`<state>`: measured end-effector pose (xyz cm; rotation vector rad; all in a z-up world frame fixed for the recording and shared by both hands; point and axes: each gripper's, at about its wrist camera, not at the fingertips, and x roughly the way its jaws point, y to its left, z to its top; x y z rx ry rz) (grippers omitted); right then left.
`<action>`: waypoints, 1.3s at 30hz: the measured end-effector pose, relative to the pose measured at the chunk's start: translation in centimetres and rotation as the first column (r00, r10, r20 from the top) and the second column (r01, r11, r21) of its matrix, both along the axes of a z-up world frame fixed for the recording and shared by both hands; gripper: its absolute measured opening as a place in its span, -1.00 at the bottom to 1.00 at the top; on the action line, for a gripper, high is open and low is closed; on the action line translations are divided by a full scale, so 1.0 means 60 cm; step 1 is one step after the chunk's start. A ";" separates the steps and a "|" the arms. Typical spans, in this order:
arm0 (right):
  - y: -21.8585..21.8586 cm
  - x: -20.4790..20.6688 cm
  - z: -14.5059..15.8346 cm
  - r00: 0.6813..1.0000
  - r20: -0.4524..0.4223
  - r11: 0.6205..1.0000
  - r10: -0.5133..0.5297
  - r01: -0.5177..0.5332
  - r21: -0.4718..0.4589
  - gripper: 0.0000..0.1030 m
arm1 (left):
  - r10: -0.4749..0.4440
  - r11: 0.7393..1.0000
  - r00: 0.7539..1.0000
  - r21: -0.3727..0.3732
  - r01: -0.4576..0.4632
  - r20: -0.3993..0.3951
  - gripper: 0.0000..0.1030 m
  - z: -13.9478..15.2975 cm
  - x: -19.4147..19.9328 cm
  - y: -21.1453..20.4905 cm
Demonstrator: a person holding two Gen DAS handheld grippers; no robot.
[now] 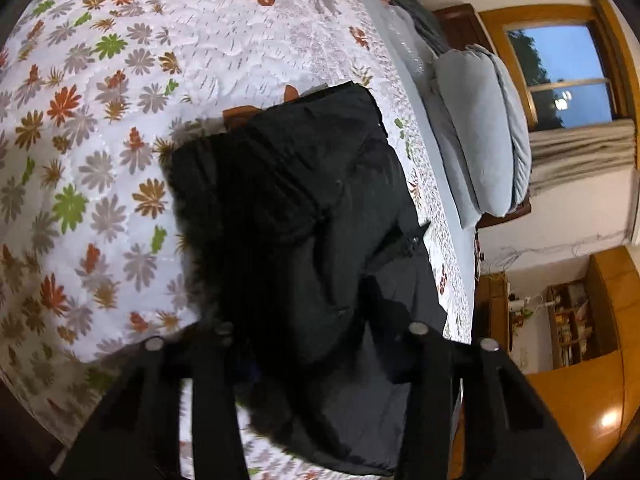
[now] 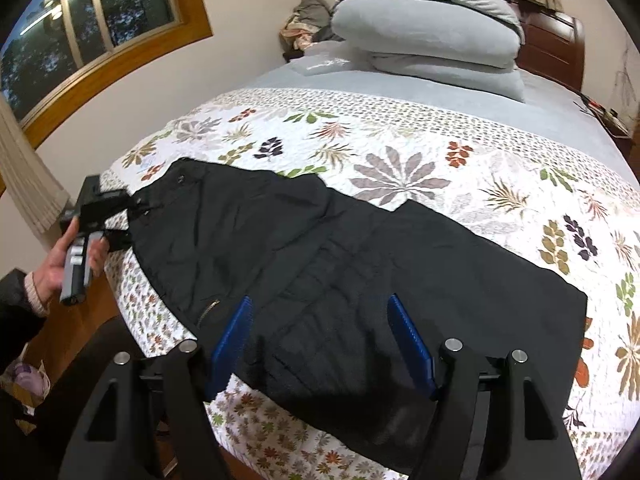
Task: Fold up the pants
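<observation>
Black pants point(image 2: 320, 240) lie flat across a flowered bedspread point(image 2: 400, 140), with the waist at the left and the legs running right. A hand holds my left gripper point(image 2: 124, 218) at the waist edge, where its jaws are closed on the waistband. In the left wrist view the dark cloth point(image 1: 300, 200) bunches up over the left gripper point(image 1: 316, 344) and hides its pads. My right gripper point(image 2: 320, 304) hovers over the near edge of the pants around mid-length. Its blue pads point(image 2: 236, 332) stand wide apart with nothing between them.
A folded grey duvet point(image 2: 432, 32) and a heap of clothes point(image 2: 308, 20) lie at the head of the bed against a dark wooden headboard point(image 2: 552, 40). A window point(image 2: 80, 20) and a curtain point(image 2: 28, 184) are on the left. Wooden floor point(image 1: 580, 400) shows beside the bed.
</observation>
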<state>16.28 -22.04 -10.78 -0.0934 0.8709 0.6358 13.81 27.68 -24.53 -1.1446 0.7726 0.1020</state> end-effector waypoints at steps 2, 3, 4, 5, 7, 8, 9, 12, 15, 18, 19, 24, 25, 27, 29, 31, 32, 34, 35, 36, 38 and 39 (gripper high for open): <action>-0.007 0.003 -0.001 1.000 -0.006 1.000 -0.020 0.020 0.004 0.38 | 0.001 1.000 1.000 0.000 -0.001 0.011 -0.40 0.001 -0.002 0.001; -0.010 0.005 -0.002 1.000 -0.011 1.000 -0.026 0.026 0.006 0.39 | 0.003 1.000 1.000 -0.010 -0.003 0.020 -0.44 0.001 -0.003 0.002; -0.011 0.006 -0.003 0.999 -0.014 1.000 -0.031 0.031 0.007 0.39 | 0.007 1.000 1.000 -0.015 -0.006 0.025 -0.48 0.003 -0.002 0.002; -0.013 0.007 -0.004 0.999 -0.019 0.999 -0.034 0.034 0.010 0.39 | 0.008 1.000 1.000 -0.014 -0.008 0.028 -0.53 0.005 -0.002 0.001; -0.015 0.008 -0.007 0.999 -0.023 0.999 -0.039 0.039 0.007 0.39 | 0.000 1.000 0.999 -0.005 0.000 0.048 -0.61 0.016 0.004 -0.005; -0.015 0.007 -0.008 0.999 -0.022 0.999 -0.040 0.040 0.006 0.40 | -0.003 1.000 0.998 -0.003 0.004 0.061 -0.63 0.021 0.004 -0.007; -0.016 0.006 -0.009 0.999 -0.021 0.999 -0.042 0.042 0.004 0.40 | -0.007 1.000 0.997 -0.003 0.007 0.077 -0.64 0.027 0.007 -0.010; -0.018 0.007 -0.010 0.999 -0.019 0.999 -0.050 0.050 0.004 0.40 | -0.035 0.999 0.992 0.028 0.032 0.121 -0.65 0.049 0.016 -0.022; -0.025 0.010 -0.009 0.998 -0.018 0.998 -0.068 0.068 0.008 0.40 | -0.062 0.997 0.986 0.056 0.054 0.152 -0.65 0.064 0.024 -0.032; -0.040 0.018 -0.011 0.994 -0.021 0.994 -0.110 0.110 -0.001 0.40 | -0.078 0.996 0.980 0.057 0.068 0.184 -0.65 0.070 0.029 -0.035; -0.052 0.021 -0.013 0.990 -0.032 0.991 -0.137 0.137 0.008 0.40 | -0.078 0.996 0.980 0.059 0.069 0.184 -0.65 0.068 0.030 -0.035; -0.119 0.035 -0.017 0.969 -0.041 0.970 -0.244 0.243 -0.017 0.40 | -0.089 0.996 0.966 0.048 0.080 0.243 -0.65 0.072 0.024 -0.037; -0.138 0.036 -0.021 0.961 -0.053 0.962 -0.271 0.271 -0.018 0.42 | -0.099 0.995 0.960 0.054 0.088 0.263 -0.65 0.077 0.026 -0.042; -0.188 0.043 -0.029 0.933 -0.094 0.937 -0.349 0.349 -0.007 0.48 | -0.128 0.990 0.950 0.091 0.106 0.286 -0.63 0.090 0.032 -0.053; -0.233 0.048 -0.041 0.902 -0.133 0.911 -0.410 0.412 -0.016 0.49 | -0.162 0.985 0.936 0.113 0.132 0.313 -0.59 0.104 0.033 -0.064; -0.283 0.049 -0.059 0.862 -0.194 0.879 -0.469 0.477 -0.007 0.49 | -0.189 0.979 0.924 0.132 0.152 0.334 -0.56 0.114 0.036 -0.075; -0.301 0.051 -0.067 0.845 -0.226 0.866 -0.484 0.499 0.010 0.49 | -0.208 0.975 0.917 0.150 0.166 0.340 -0.53 0.121 0.039 -0.083; -0.342 0.052 -0.090 0.808 -0.316 0.838 -0.498 0.541 0.062 0.50 | -0.237 0.966 0.908 0.179 0.185 0.345 -0.51 0.132 0.045 -0.096; -0.353 0.052 -0.101 0.792 -0.353 0.828 -0.498 0.555 0.077 0.50 | -0.246 0.964 0.904 0.184 0.191 0.350 -0.49 0.135 0.046 -0.101; -0.365 0.052 -0.117 0.772 -0.402 0.816 -0.492 0.570 0.098 0.50 | -0.250 0.964 0.900 0.181 0.196 0.357 -0.49 0.139 0.048 -0.106; -0.375 0.052 -0.140 0.755 -0.450 0.807 -0.477 0.579 0.116 0.50 | -0.260 0.961 0.895 0.190 0.202 0.362 -0.48 0.146 0.054 -0.113; -0.376 0.052 -0.149 0.752 -0.462 0.809 -0.470 0.576 0.116 0.50 | -0.269 0.958 0.890 0.199 0.207 0.367 -0.47 0.150 0.055 -0.118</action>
